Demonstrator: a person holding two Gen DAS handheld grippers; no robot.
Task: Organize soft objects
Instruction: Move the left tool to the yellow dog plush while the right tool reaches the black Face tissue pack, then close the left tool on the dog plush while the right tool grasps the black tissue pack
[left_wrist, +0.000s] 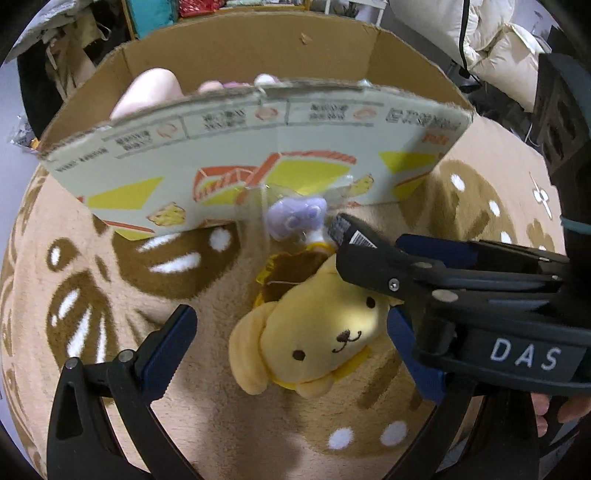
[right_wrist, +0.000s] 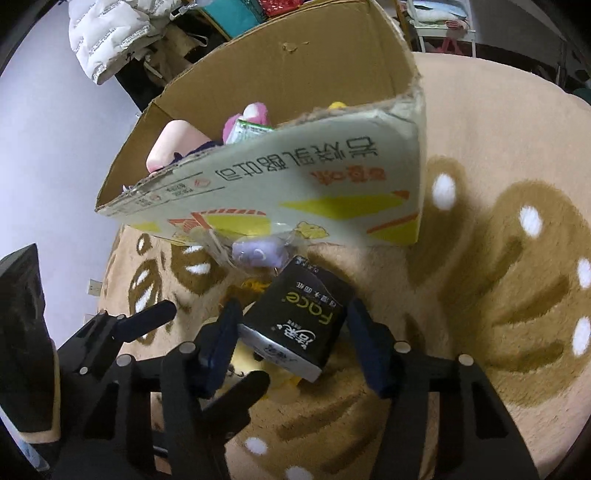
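Right gripper (right_wrist: 291, 332), low centre of its own view, clamped on a black tissue pack (right_wrist: 295, 321), pads pressing both sides. Left gripper (left_wrist: 291, 350) spread wide, straddling a yellow dog plush (left_wrist: 314, 332) on the tan rug (left_wrist: 221, 424), not touching. Beyond, a bagged purple toy (left_wrist: 295, 219) against the cardboard box (left_wrist: 258, 155), upper frame, soft toys already inside. Risk: crowded grippers colliding over the plush; slick pack slipping from the clamp.

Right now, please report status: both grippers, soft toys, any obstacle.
Left gripper open around yellow plush dog. Right gripper shut on black tissue pack, above dog. Cardboard box ahead.
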